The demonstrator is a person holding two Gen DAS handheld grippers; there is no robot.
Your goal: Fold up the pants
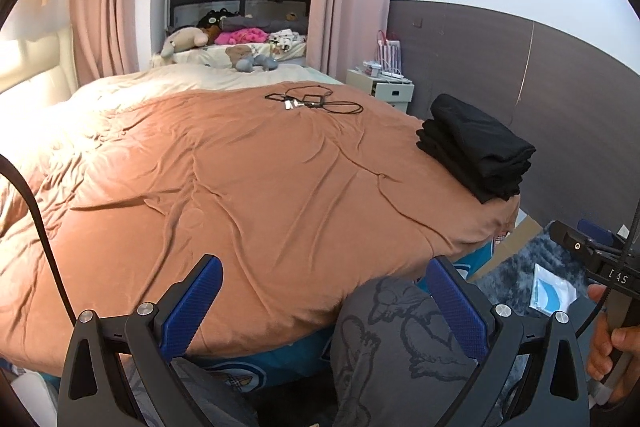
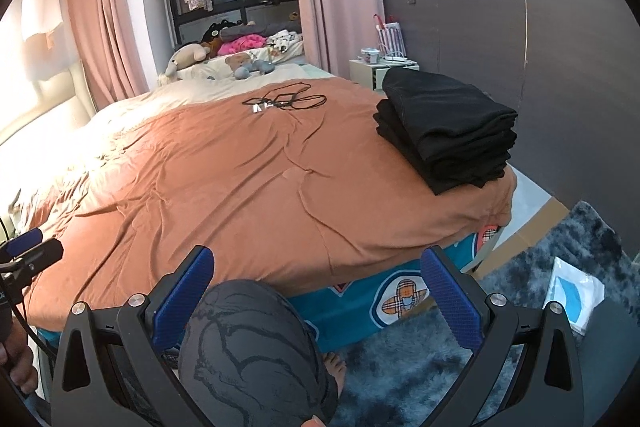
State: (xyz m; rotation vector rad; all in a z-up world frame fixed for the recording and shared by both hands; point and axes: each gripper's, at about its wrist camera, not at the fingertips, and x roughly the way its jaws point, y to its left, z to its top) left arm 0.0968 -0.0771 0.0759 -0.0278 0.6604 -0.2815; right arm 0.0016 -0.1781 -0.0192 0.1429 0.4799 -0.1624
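Observation:
A stack of folded black pants (image 1: 476,151) (image 2: 448,129) rests on the right corner of the bed, on the orange duvet (image 1: 240,179) (image 2: 224,179). My left gripper (image 1: 324,291) is open above the bed's near edge, well short of the stack, with nothing between its blue pads. My right gripper (image 2: 318,285) is open too, held at the near edge with the stack ahead and to the right. A person's knee in grey printed trousers (image 1: 400,339) (image 2: 248,347) fills the space below both grippers.
Black cables (image 1: 316,101) (image 2: 284,101) lie on the far middle of the duvet. Soft toys and clothes (image 1: 240,43) are heaped beyond the bed. A white bedside unit (image 1: 384,87) stands at the right wall. A grey rug (image 2: 520,307) and a white packet (image 2: 576,295) lie on the floor.

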